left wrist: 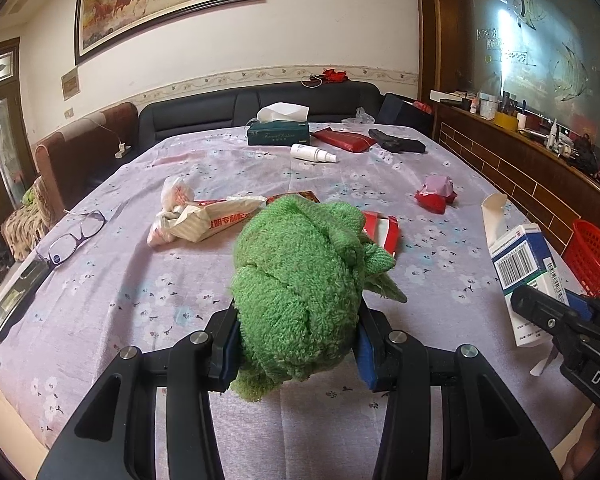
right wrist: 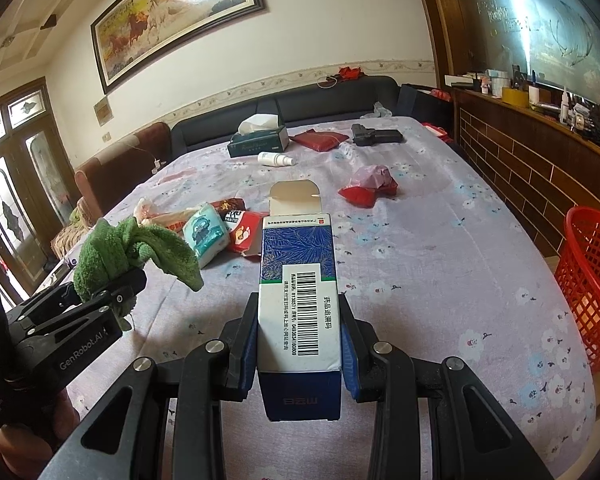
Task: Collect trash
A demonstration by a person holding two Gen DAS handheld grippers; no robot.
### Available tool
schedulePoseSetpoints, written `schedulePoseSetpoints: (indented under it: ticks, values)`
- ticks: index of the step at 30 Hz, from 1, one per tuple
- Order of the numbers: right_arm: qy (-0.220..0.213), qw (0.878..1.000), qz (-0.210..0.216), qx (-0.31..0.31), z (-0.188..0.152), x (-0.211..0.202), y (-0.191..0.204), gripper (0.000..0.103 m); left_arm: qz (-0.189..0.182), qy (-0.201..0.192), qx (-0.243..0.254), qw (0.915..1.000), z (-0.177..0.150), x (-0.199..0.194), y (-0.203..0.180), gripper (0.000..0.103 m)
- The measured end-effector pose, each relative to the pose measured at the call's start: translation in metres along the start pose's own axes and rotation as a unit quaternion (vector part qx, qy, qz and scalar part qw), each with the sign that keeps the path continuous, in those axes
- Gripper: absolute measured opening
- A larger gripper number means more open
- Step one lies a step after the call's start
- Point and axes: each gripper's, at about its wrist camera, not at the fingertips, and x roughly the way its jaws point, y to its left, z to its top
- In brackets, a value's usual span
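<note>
Wrappers (left wrist: 204, 220) half hidden behind towel (left wrist: 300, 292)

Fluffy terry rag (left wrist: 300, 280); glossy cardboard box (right wrist: 298, 300); plastic-mesh basket (right wrist: 592, 280).

My left tool (left wrist: 298, 344): matte black linkage arms with cut-out slots, round silver pivot screws, blue pads inside the fingers. Right tool (right wrist: 300, 342): same build, black links, silver screws, blue pads (right wrist: 249, 354). Seen from the right camera, the left tool's body carries white "GenRobot.AI" lettering. From the left camera, the right tool's side shows white letters "DAS", the rest cut off.
</note>
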Motion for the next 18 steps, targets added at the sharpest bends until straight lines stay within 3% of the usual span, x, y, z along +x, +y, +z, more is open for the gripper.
schedulePoseSetpoints:
  ticks: [18]
  values:
    - [0.004,1.000,0.002,0.009,-0.0013,-0.0004,-0.0054,0.037,-0.003,-0.003,0.002,1.0000,-0.0003,-0.0033,-0.0034,0.044]
